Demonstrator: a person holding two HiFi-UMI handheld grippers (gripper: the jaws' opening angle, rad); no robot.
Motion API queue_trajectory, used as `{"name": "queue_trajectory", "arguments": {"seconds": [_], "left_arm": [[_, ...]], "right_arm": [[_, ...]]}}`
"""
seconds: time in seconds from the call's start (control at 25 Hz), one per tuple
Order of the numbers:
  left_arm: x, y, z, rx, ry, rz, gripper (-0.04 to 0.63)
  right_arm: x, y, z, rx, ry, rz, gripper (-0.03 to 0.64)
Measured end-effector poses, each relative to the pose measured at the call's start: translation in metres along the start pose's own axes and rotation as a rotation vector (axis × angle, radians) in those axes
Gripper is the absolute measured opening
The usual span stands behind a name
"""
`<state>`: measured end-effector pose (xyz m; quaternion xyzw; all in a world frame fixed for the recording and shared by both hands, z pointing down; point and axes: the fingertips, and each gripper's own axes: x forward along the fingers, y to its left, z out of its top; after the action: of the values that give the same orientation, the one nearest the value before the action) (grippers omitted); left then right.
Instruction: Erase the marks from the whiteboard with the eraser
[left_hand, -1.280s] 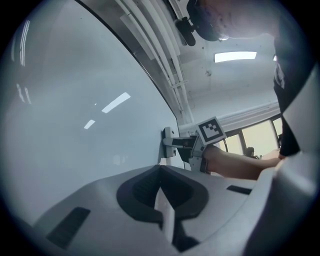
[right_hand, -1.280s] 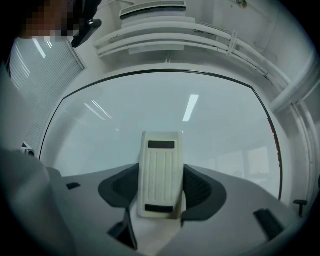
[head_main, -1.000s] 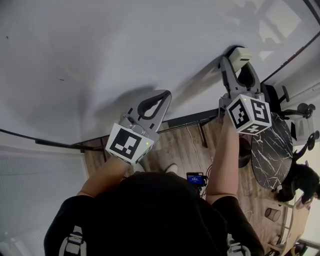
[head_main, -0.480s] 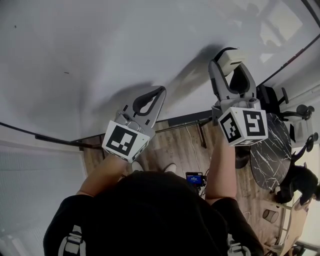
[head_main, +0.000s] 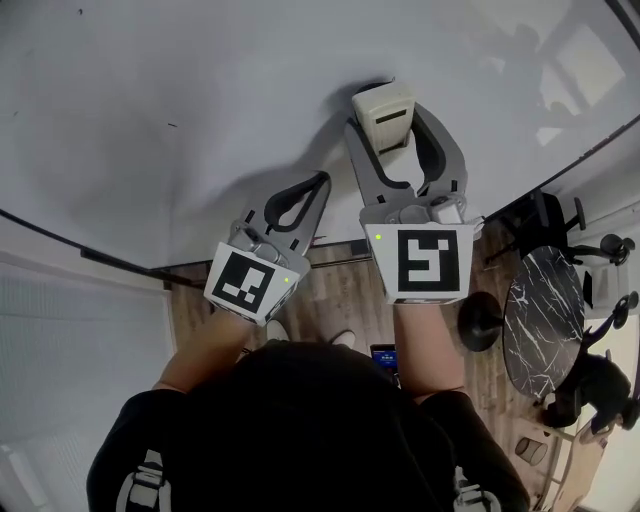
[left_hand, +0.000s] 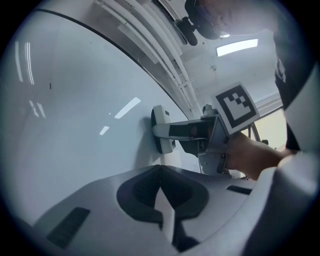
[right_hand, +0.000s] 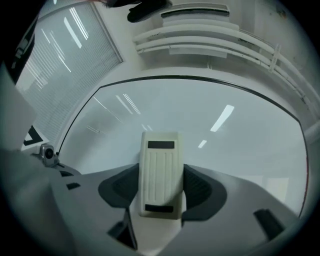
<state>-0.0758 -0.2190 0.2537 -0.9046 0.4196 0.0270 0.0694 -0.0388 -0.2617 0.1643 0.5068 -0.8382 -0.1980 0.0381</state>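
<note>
The wiping step is looking under way: the right claw (head_main: 395, 128) is clamping the eraser (head_main: 384, 112) and pressing it against the whiteboard (head_main: 200, 70). The left claw (head_main: 312, 190) is hovering near the eraser, closed tight on nothing. A faint mark (head_main: 172, 125) is sitting left of the eraser — the next stroke likely calls for sliding that way.

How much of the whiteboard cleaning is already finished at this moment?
Done: most of the whiteboard looks clean. In hand: the right tool grips the eraser and presses it against the board, while the left tool is shut and empty. Left: a few small dark marks to the eraser's left in the head view.
</note>
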Motion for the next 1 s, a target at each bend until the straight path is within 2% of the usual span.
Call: {"name": "queue_trajectory", "arguments": {"seconds": [0.12, 0.44, 0.56, 0.76, 1.0], "left_arm": [[-0.009, 0.009, -0.002, -0.003, 0.010, 0.016, 0.005], [-0.009, 0.014, -0.005, -0.008, 0.011, 0.021, 0.005], [-0.006, 0.011, -0.006, -0.012, 0.011, 0.018, 0.005], [0.003, 0.002, -0.010, -0.007, 0.014, 0.004, 0.005], [0.019, -0.022, -0.007, -0.005, 0.032, -0.007, 0.005]], "right_arm": [[0.004, 0.000, -0.002, 0.005, 0.006, -0.016, 0.252], [0.003, -0.005, -0.004, -0.002, -0.020, 0.010, 0.252], [0.000, -0.015, -0.010, 0.004, -0.017, -0.018, 0.252], [-0.013, -0.056, -0.034, 0.045, 0.001, -0.111, 0.252], [-0.041, -0.132, -0.068, 0.134, 0.023, -0.204, 0.252]]}}
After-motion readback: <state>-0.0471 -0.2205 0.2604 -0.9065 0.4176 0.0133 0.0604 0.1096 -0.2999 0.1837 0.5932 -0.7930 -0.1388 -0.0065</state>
